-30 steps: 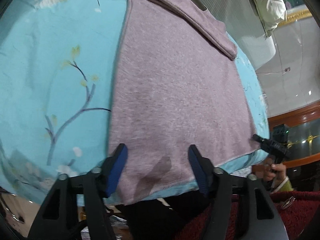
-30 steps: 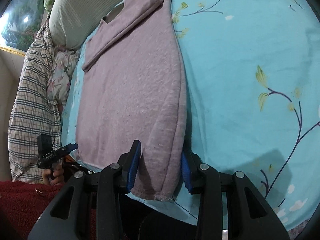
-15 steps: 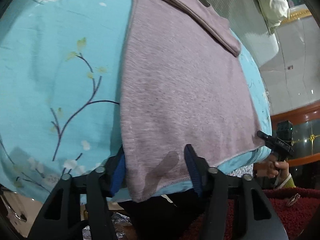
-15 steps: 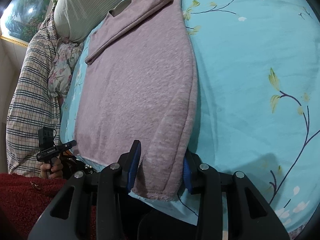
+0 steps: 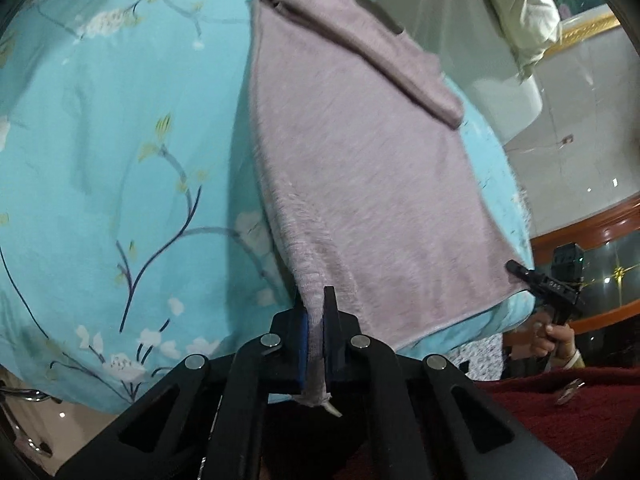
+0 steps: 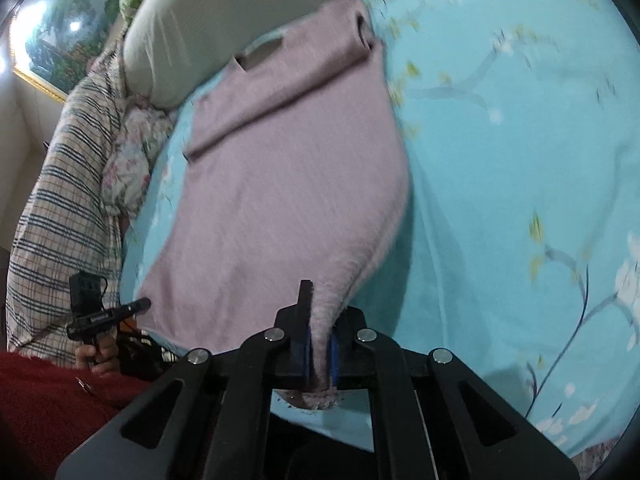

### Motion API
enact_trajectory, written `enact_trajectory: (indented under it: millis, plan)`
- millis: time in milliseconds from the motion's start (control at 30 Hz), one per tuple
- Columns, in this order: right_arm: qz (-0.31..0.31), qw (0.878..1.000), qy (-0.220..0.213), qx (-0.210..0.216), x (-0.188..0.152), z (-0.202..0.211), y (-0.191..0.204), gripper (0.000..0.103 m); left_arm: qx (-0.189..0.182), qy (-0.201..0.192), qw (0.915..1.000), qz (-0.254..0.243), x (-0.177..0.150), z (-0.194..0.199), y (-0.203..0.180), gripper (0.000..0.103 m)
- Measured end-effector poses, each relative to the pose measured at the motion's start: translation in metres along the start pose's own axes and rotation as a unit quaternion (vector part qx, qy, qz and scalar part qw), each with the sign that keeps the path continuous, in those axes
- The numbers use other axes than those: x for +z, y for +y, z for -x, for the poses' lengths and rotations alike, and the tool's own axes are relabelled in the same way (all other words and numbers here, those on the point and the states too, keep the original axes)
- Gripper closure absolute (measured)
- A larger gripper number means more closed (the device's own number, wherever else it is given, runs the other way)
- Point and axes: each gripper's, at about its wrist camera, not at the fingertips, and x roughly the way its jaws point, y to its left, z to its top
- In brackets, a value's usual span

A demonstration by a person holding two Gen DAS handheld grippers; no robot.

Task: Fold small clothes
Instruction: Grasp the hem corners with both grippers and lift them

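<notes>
Left wrist view shows the left gripper (image 5: 316, 334) clamped on the near hem corner of the mauve sweater (image 5: 360, 184), its blue pads pressing a bunched ridge of knit between them. A second ago those jaws stood wide on either side of the flat hem; they have just been closing, and the cloth now rises into a peak toward them. The sweater lies lengthwise on the turquoise floral bedsheet (image 5: 120, 152), its collar end far from the gripper and one sleeve folded across its chest. At the sweater's other hem corner the right gripper (image 5: 520, 270) shows small, held by a hand (image 5: 554, 336).

In the right wrist view the right gripper (image 6: 318, 340) is likewise shut on the sweater (image 6: 288, 200) at its own hem corner, a thick fold of fabric squeezed between the pads and a frayed edge hanging below. Its jaws were apart around that fold before and have just been closing; the corner now sits lifted off the bedsheet (image 6: 520, 160) and the picture is blurred. Beyond the sweater's collar lies a striped pillow (image 6: 180, 40), with a plaid blanket (image 6: 60, 200) beside it. The left gripper (image 6: 140, 304) appears at the far hem corner.

No brand, label or writing can be read on any item.
</notes>
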Motion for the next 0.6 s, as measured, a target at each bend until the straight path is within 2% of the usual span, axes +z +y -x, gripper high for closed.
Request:
enact_trajectory:
  millis: [167,267,433,600]
  plan:
    - [-0.012,0.997,-0.074,0.028,0.040,0.021,0.016,0.096,-0.017,-0.034,0.9993,-0.005,0.027,0.015,-0.018,0.100]
    - [-0.017,0.994,-0.101,0.026,0.063,0.024,0.022,0.096,-0.027,-0.065,0.9975,-0.010,0.053,0.029,-0.029,0.100]
    - [-0.028,0.990,-0.133,0.027,0.111,0.014,0.018,0.096,-0.030,-0.127,0.9909,-0.030,0.112,0.048,-0.048,0.100]
    - [-0.039,0.986,-0.160,0.024,0.181,-0.011,0.008,0.096,-0.017,-0.197,0.9802,-0.018,0.185,0.056,-0.055,0.100]
